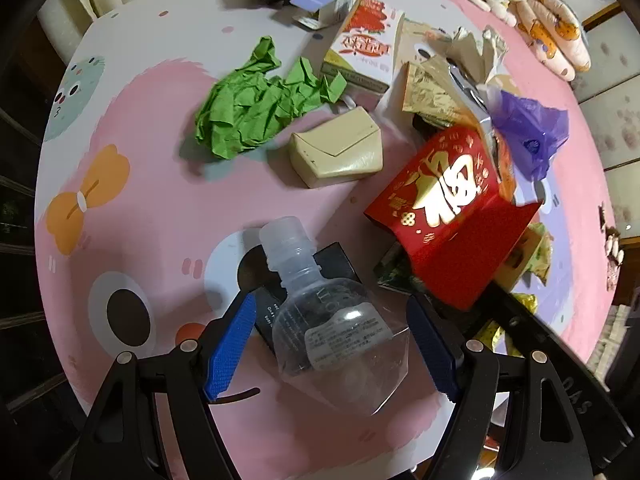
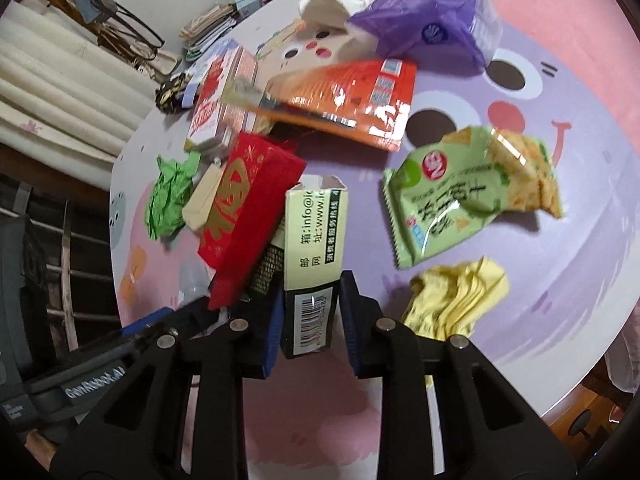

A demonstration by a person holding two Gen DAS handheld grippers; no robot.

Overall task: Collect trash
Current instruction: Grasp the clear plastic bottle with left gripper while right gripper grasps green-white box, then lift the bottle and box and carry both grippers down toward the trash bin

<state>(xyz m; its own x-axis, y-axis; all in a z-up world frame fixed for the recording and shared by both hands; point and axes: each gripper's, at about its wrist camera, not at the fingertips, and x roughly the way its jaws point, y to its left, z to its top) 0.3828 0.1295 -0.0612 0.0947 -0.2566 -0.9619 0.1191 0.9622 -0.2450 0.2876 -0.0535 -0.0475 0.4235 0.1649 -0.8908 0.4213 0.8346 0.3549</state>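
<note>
A clear plastic bottle [image 1: 320,312] lies across a black box [image 1: 336,260] on the pink cartoon table cover [image 1: 160,208]. My left gripper [image 1: 332,344] is open around the bottle's body, with a gap showing at the left pad [image 1: 232,344]. In the right wrist view, my right gripper [image 2: 312,332] is shut on a pale green and black carton [image 2: 314,240] with a barcode, pads on both side walls. A red envelope box [image 2: 244,208] with gold lettering leans against this carton; the left wrist view has the same red envelope box [image 1: 448,216] at the right.
Loose trash covers the table: crumpled green paper [image 1: 256,108], a beige box [image 1: 340,152], a red-and-white carton [image 1: 368,48], a purple bag [image 2: 424,20], an orange wrapper [image 2: 352,96], a green snack bag [image 2: 460,196] and crumpled yellow paper [image 2: 456,296]. The table edge runs along the left.
</note>
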